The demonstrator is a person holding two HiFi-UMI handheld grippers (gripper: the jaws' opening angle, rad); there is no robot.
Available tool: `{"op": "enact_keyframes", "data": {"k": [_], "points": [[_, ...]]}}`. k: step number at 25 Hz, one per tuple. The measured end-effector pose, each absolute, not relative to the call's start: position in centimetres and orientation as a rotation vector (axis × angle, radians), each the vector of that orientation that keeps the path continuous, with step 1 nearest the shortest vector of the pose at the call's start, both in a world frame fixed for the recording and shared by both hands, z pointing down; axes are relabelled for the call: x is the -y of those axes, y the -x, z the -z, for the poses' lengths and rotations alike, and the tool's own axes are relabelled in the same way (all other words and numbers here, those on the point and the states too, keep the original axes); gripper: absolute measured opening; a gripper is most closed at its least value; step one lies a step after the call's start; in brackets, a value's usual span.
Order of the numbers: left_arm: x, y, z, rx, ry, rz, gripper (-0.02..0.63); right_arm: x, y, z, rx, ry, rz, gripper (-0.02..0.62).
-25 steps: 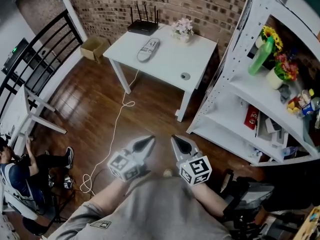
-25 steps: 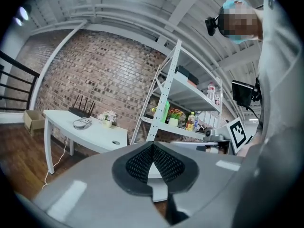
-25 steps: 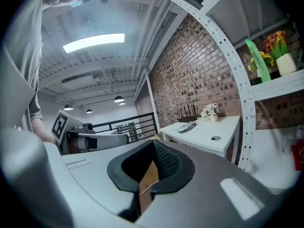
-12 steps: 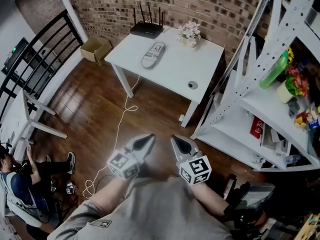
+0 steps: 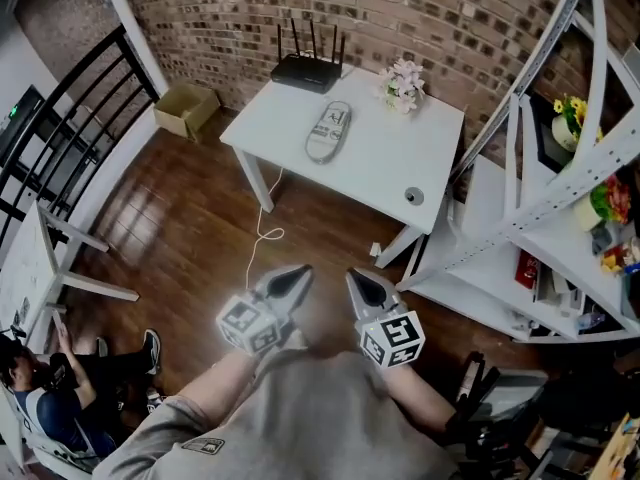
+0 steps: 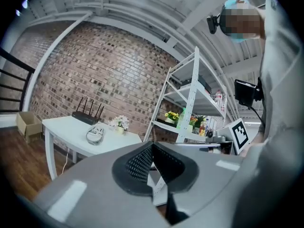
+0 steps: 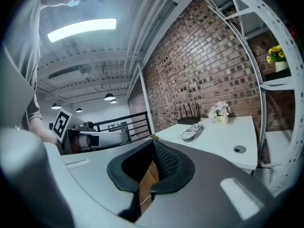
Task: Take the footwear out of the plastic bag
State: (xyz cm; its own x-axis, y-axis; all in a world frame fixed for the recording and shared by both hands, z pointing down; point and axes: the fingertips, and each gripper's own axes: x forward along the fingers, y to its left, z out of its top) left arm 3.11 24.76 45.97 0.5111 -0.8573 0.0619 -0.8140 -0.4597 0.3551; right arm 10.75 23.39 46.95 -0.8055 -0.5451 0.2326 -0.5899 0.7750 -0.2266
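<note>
A: Status?

B: Nothing is held. The left gripper (image 5: 290,280) and right gripper (image 5: 362,284) sit side by side close to the body. Both jaws are fully closed, pads meeting with nothing between them.

A: Target?

B: The plastic bag (image 5: 318,151) lies flat on the white surface (image 5: 385,173), between the router (image 5: 308,68) and the flower pot (image 5: 404,80). The footwear (image 5: 332,123) looks to be inside it. It's too small to tell which way the bag mouth faces. Both grippers are well apart from it, with open floor (image 5: 190,218) between.

A: What can go wrong?

B: My read, in order:
1. Jaws arrive closed. If they aren't opened before contact they just shove the bag, and thin film on a smooth top will likely slide toward the router or off the far edge.
2. One jaw pair pinches the film and the footwear together. Then pulling drags the whole bundle and nothing comes out. One gripper should hold film only and the other take the footwear.
3. Mouth direction is unknown, so grabbing the closed end wastes the pull or tears the film.
4. The flower pot is near the bag, and a wide sweep with the right gripper could tip it.
5. A loose cable (image 5: 262,243) runs across the floor on the approach path and could snag a foot.
6. The shelf rack (image 5: 545,203) stands just right of the surface, so elbow room is tight on that side.
</note>
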Motion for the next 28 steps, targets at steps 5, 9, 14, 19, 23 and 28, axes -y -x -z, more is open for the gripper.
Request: {"op": "enact_keyframes", "data": {"k": [5,9,14,19,23,28], "points": [[-23.9,1.2,-46.7,1.345,-2.418,0.165,0.002,-22.2,-6.9,-47.3,2.787,-0.974,-0.452,0.012],[-22.8,3.7,-46.8,1.34,-2.399,0.164,0.002,-21.5,-4.9,-47.8,2.768,-0.992,-0.477,0.014],[-20.2,5.4,-47.6,1.34,-2.405,0.152,0.002,-19.2,-3.5,-48.6,2.761,-0.998,-0.488,0.014],[-15.6,6.8,-48.0,1.337,-2.4,0.128,0.002,-14.4,-2.4,-49.5,2.76,-1.025,-0.508,0.012],[-11.7,7.5,-48.1,1.341,-2.412,0.084,0.002,-10.6,-1.9,-49.7,2.77,-1.022,-0.516,0.013],[-6.6,8.3,-48.4,1.359,-2.411,0.039,0.002,-6.1,-1.8,-50.0,2.771,-1.03,-0.528,0.013]]}}
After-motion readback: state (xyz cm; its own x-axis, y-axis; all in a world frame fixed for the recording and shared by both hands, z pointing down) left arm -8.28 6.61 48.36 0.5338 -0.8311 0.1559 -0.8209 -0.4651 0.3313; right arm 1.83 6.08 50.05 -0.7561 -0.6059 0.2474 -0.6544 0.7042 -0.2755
